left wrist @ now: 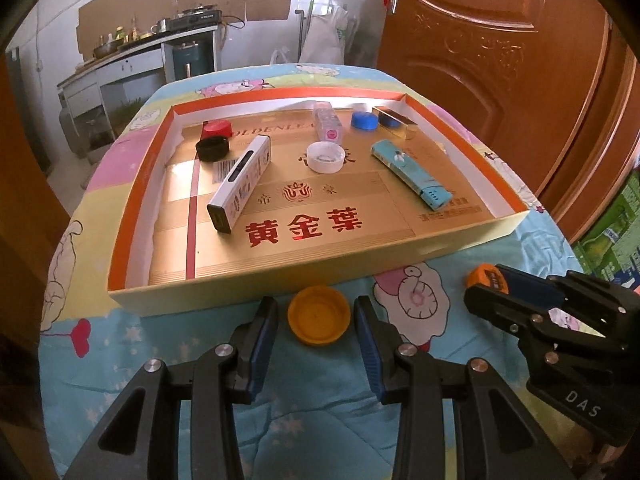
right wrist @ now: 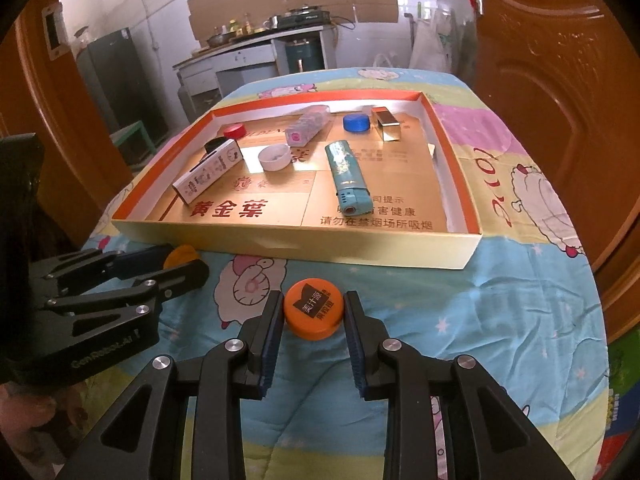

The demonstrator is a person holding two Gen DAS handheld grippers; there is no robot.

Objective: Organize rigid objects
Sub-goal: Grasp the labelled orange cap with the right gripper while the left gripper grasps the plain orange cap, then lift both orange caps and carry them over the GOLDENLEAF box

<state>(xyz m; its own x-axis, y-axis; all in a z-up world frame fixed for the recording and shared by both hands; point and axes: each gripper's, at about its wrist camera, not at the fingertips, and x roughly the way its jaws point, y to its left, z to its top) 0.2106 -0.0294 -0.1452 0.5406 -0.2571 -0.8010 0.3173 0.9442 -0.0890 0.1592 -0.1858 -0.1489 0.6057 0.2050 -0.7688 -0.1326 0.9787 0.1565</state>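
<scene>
Left tool (left wrist: 316,322) spread around one orange cap (left wrist: 319,314), right tool (right wrist: 313,314) spread around another (right wrist: 313,307)

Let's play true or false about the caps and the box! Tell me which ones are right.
1. Two orange caps sit outside the box. True: one by the left gripper, one by the right gripper.
2. The white cap lies on the cloth. False: it is in the box.
3. The blue cap is in the box. True.
4. The left gripper's cap shows its printed top. False: its hollow side faces up.
</scene>
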